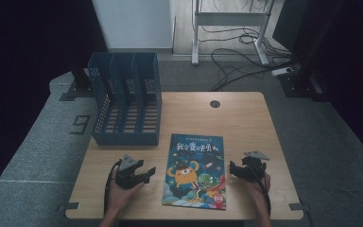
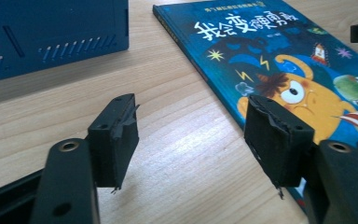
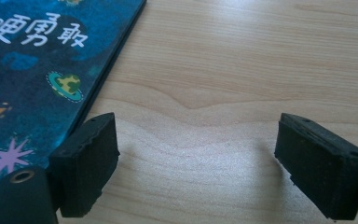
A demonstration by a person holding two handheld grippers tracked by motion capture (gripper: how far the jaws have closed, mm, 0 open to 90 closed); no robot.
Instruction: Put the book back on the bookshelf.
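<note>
Flanking the book (image 1: 194, 171), both grippers idle at the near edge; I read this as the approach step, nothing gripped yet.

- Left gripper (image 1: 142, 174): near left, in my left hand (image 1: 121, 193), jaws spread with bare table between them. In the left gripper view its right pad (image 2: 276, 141) hangs over the book's left edge, the left pad (image 2: 115, 140) over wood.
- Right gripper (image 1: 237, 169): near right, jaws spread wide, empty. In the right gripper view the left pad (image 3: 86, 163) sits just beside the book's right edge; whether it touches, I cannot tell.
- Book: flat, cover up, near centre of the table (image 1: 246, 118), between the two grippers, title end pointing far.
- Next move, as I judge it: one jaw must get under a cover edge, since the book lies flush on the wood; a thin lip, easy to skid off.
- File rack (image 1: 125, 99): far left, blue, three slots, empty, well apart from the book. Likely destination. Its front wall stands between the book and the slots, so the book must be lifted over it.
- Cable hole (image 1: 214, 103): far centre, no obstacle.
- Floor cables (image 1: 246, 61): beyond the table, clear of the work.
</note>
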